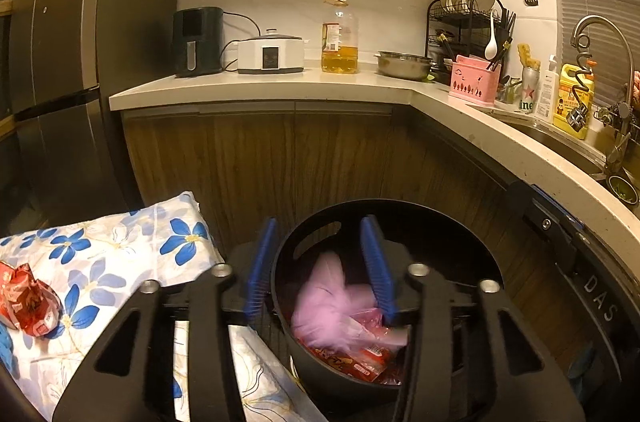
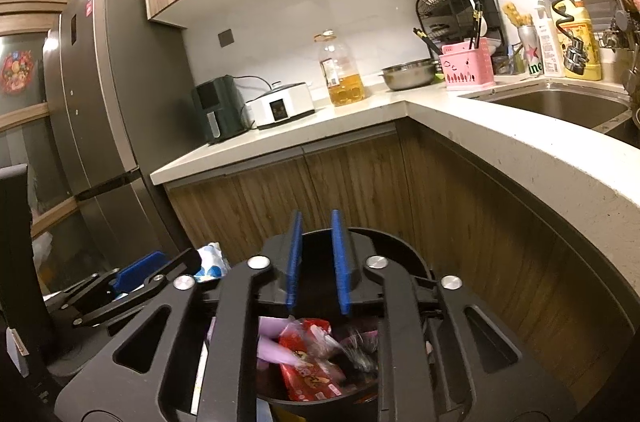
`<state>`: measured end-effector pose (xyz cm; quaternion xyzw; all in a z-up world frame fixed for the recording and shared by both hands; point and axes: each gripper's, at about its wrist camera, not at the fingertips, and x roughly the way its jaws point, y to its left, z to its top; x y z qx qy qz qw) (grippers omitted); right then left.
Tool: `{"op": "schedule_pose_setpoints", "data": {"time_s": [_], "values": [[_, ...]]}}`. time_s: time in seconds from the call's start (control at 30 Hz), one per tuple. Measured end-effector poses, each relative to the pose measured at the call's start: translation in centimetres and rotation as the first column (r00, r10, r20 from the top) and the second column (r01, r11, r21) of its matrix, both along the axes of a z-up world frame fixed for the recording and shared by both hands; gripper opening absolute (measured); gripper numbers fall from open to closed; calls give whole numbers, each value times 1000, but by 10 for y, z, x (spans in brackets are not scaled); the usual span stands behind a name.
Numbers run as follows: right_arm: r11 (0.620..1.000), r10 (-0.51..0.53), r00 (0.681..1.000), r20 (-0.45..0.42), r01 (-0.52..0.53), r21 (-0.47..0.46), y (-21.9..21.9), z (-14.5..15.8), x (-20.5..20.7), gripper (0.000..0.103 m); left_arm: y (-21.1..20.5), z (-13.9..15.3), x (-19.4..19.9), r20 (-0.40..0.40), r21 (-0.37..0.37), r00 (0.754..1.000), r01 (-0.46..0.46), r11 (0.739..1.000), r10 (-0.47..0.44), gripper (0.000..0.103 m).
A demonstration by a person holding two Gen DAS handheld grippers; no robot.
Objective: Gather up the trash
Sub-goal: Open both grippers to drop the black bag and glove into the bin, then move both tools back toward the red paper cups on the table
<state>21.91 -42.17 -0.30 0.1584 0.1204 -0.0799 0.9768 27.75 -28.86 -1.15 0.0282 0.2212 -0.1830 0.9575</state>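
pale l-shaped table [image 1: 256, 90] across mid frame, on it dark air fryer [image 1: 197, 41], white cooker [image 1: 271, 55], oil bottle [image 1: 339, 36], steel bowl [image 1: 404, 64], pink caddy [image 1: 476, 80], floral-clothed surface [image 1: 100, 262] at lower left bearing red wrapper [image 1: 28, 298]

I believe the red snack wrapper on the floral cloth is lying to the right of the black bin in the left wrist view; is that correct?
Not quite: in the left wrist view the red snack wrapper on the floral cloth lies to the left of the black bin, not the right.
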Motion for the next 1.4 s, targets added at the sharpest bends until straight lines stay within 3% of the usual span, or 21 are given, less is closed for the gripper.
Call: {"op": "schedule_pose_setpoints", "data": {"time_s": [0.3,0.43,0.57,0.73,1.13,1.4], "values": [[1000,-24,1000,-8,24,9,-2,-2,-8,49,19,-2,-7,10,-11,998,-57,998,57,73],[1000,-21,1000,-14,21,2,5,-1,-12,67,33,-3,-15,20,-7,995,-101,995,101,85],[1000,-7,1000,-28,8,13,13,-2,-18,80,52,-4,-27,17,-14,990,-141,990,141,88],[1000,2,999,-50,-1,10,26,-4,-31,85,76,-5,-43,22,-18,980,-198,980,198,96],[1000,5,1000,-28,-5,-18,65,0,-63,85,133,-13,-78,1,-37,949,-315,948,316,97],[997,71,997,-30,-72,-18,105,-2,-68,85,180,-14,-101,23,-37,914,-405,914,406,97]]}}
